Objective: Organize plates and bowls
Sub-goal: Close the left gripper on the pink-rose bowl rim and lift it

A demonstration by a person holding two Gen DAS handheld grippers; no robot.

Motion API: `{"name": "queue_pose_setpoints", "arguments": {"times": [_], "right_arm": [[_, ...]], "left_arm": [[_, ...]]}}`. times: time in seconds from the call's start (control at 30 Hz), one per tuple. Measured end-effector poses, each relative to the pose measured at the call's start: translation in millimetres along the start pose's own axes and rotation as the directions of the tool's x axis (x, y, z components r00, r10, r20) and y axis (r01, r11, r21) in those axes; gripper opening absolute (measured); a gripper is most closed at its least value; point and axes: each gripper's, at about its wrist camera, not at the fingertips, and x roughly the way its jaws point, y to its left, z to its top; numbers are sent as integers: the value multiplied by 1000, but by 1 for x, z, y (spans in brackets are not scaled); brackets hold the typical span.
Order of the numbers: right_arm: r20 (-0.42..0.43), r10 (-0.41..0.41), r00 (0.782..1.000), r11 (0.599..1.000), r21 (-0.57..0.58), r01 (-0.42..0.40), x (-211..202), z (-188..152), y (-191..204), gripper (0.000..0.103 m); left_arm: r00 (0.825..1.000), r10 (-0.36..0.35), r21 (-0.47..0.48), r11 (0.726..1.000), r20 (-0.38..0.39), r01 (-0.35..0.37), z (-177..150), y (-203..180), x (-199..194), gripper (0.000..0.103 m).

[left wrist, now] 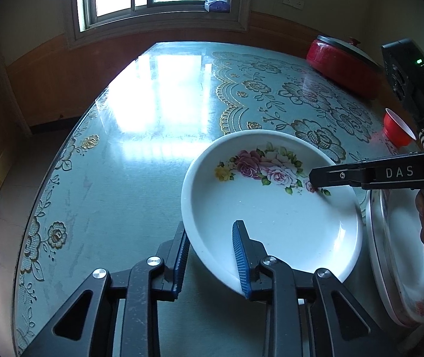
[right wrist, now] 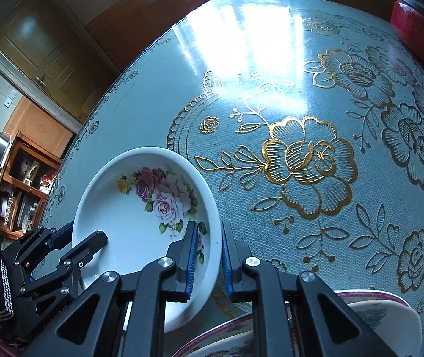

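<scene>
A white deep plate with pink roses (left wrist: 271, 217) is held tilted above the blue flowered table (left wrist: 140, 178). My left gripper (left wrist: 210, 229) straddles its near left rim, one blue pad on the outer wall and the other on the inner wall, shut on it. My right gripper (left wrist: 316, 177) comes in from the right across the opposite side. In the right wrist view the same plate (right wrist: 128, 217) has its right rim pinched between the right gripper's (right wrist: 210, 226) pads, while the left gripper (right wrist: 85, 233) clamps the plate's left edge.
Further flowered plates (left wrist: 390, 253) lie at the right, right beneath the right gripper (right wrist: 384, 312). A red lidded pot (left wrist: 340, 62), a red cup (left wrist: 397, 131) and a black device (left wrist: 411, 71) stand at the far right. The table's curved edge (left wrist: 48, 184) runs along the left.
</scene>
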Motion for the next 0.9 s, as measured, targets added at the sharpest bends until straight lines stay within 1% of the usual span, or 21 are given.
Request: {"name": "queue_pose_setpoints", "arguments": {"times": [0.1,0.2,0.33,0.47,0.63,0.77,0.9], "right_arm": [[4,2,1000,1000,17,-2,0,1,-1,13],[10,30,1000,999,28,-30,-2,0,-2,11],[10,40,999,999,32,-40,-2,0,0,11],[19,65,998,997,41,-66,-5,-2,0,11],[33,87,996,994,57,-88,-9,-5,1,11],[50,112,993,991,65,-115,-15,-9,2,11],[90,128,988,987,82,-136,-25,-15,1,10]], "left_arm": [[1000,-9,-17,1000,-5,9,0,2,0,27],[1000,-26,-53,998,-10,26,-1,9,-2,27],[998,-57,-98,994,-7,56,-2,16,-4,26],[997,-77,-123,989,19,79,-3,21,-11,26],[995,-95,-156,983,28,98,-3,27,-13,26],[992,-104,-172,978,66,114,-3,32,-23,26],[989,-114,-176,976,94,129,-1,33,-28,26]]}}
